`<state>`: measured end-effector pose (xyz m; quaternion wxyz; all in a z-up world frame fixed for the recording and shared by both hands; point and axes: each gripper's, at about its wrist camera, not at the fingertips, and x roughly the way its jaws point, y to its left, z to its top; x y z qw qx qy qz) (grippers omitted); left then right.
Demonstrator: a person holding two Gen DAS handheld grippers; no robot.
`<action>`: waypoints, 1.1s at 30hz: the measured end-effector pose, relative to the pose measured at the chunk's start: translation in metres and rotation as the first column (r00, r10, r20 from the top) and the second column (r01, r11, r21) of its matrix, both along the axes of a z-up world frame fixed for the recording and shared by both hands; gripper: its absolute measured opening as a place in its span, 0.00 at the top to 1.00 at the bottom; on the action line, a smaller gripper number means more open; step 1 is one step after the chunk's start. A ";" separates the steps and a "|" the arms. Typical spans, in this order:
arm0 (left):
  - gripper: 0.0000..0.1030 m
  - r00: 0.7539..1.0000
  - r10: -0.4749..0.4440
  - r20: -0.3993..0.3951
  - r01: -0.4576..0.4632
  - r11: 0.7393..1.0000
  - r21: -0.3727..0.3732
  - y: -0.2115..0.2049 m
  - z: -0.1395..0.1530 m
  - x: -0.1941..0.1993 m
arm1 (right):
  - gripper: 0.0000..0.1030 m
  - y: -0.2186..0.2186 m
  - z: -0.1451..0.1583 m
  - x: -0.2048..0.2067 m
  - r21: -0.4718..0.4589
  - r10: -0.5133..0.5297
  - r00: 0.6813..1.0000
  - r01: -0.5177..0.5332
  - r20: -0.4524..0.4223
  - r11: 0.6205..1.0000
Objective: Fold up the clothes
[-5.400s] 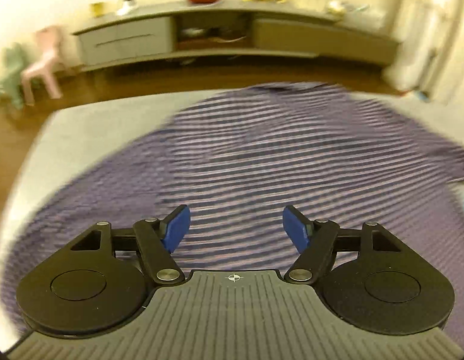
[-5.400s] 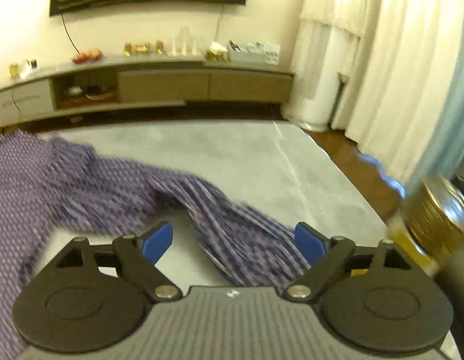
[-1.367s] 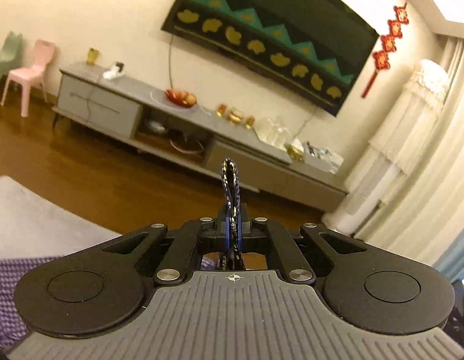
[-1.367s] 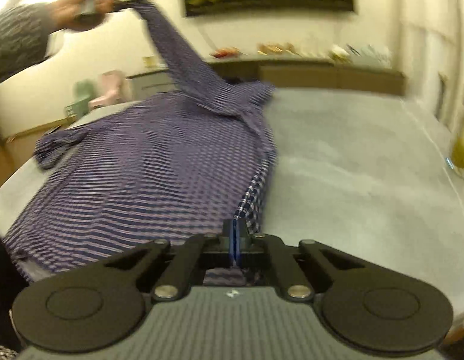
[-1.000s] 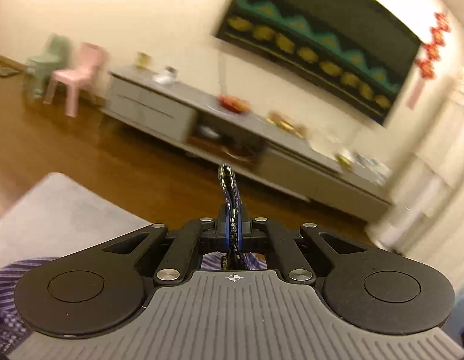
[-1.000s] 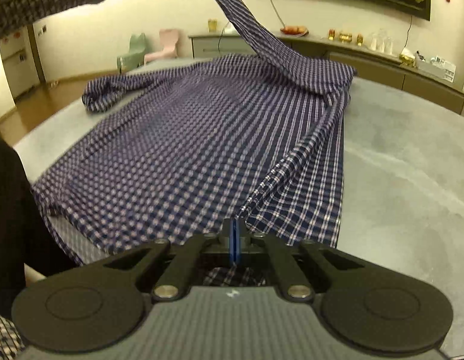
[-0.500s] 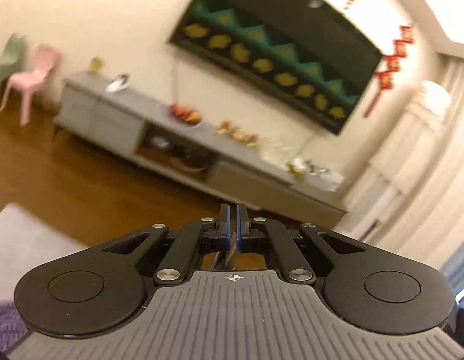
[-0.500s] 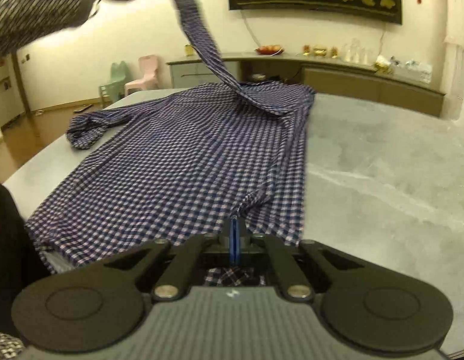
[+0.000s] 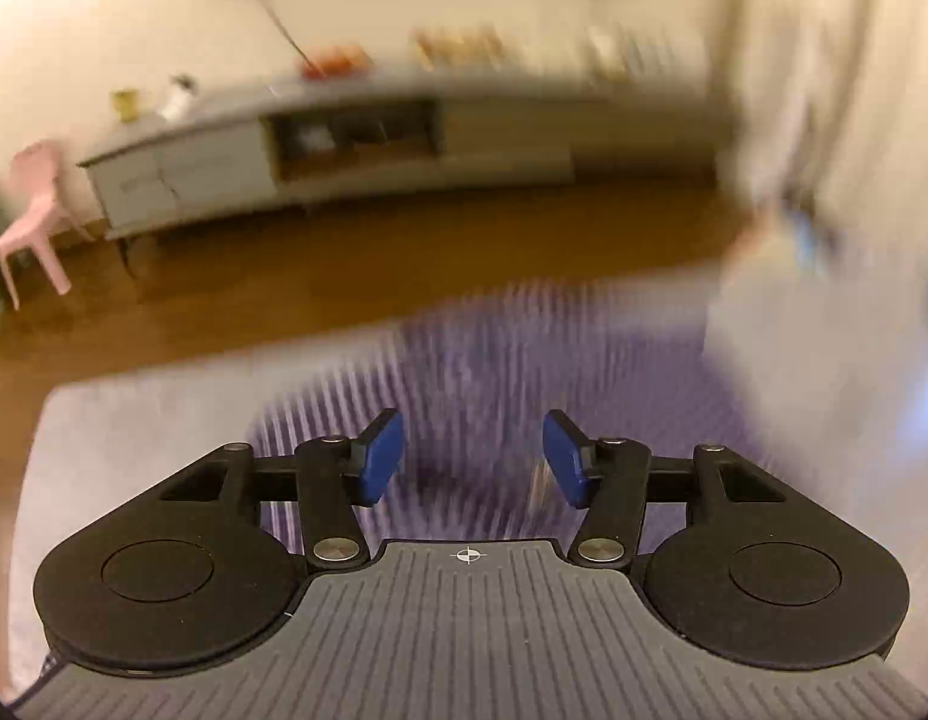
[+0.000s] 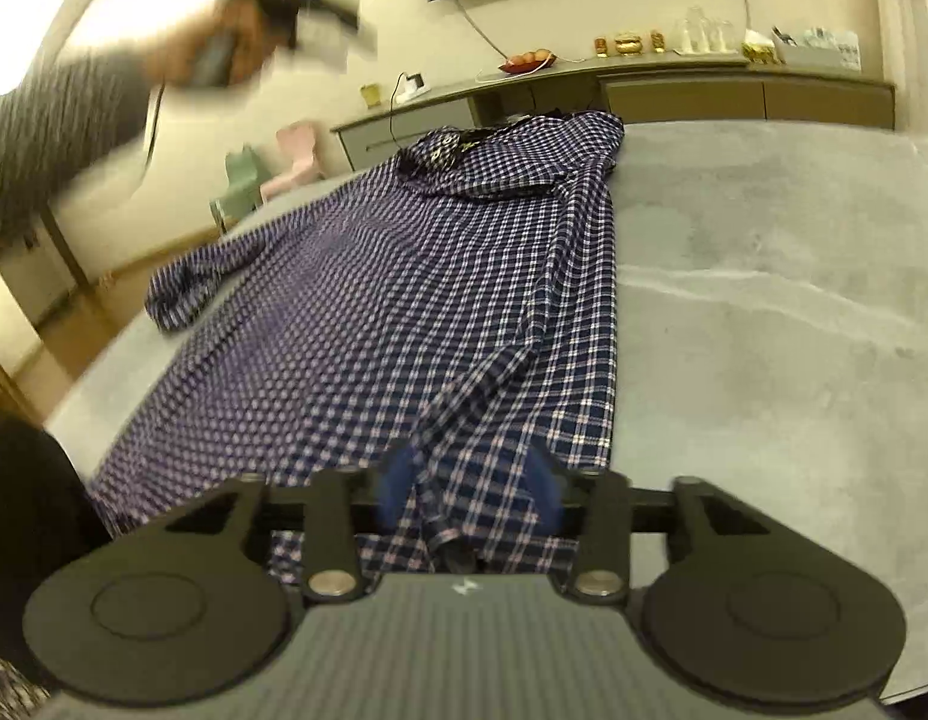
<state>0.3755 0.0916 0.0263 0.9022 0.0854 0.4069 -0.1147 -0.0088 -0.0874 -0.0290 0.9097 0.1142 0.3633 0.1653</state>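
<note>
Lying flat on the grey stone-look table (image 10: 764, 312), the navy-and-white checked cotton shirt (image 10: 404, 312) is released; left gripper (image 9: 471, 457) and right gripper (image 10: 471, 483) both gape above it.

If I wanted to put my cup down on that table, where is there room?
Bare grey table lies to the right of the checked shirt, up to the far edge. The left side is covered by shirt, with only a thin strip beside its bunched sleeve.
</note>
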 end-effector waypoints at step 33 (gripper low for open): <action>1.00 0.901 0.431 0.046 -0.363 0.809 -0.462 0.102 -0.021 0.062 | 0.51 0.020 -0.017 0.013 -0.084 0.054 0.995 -0.060 -0.079 0.995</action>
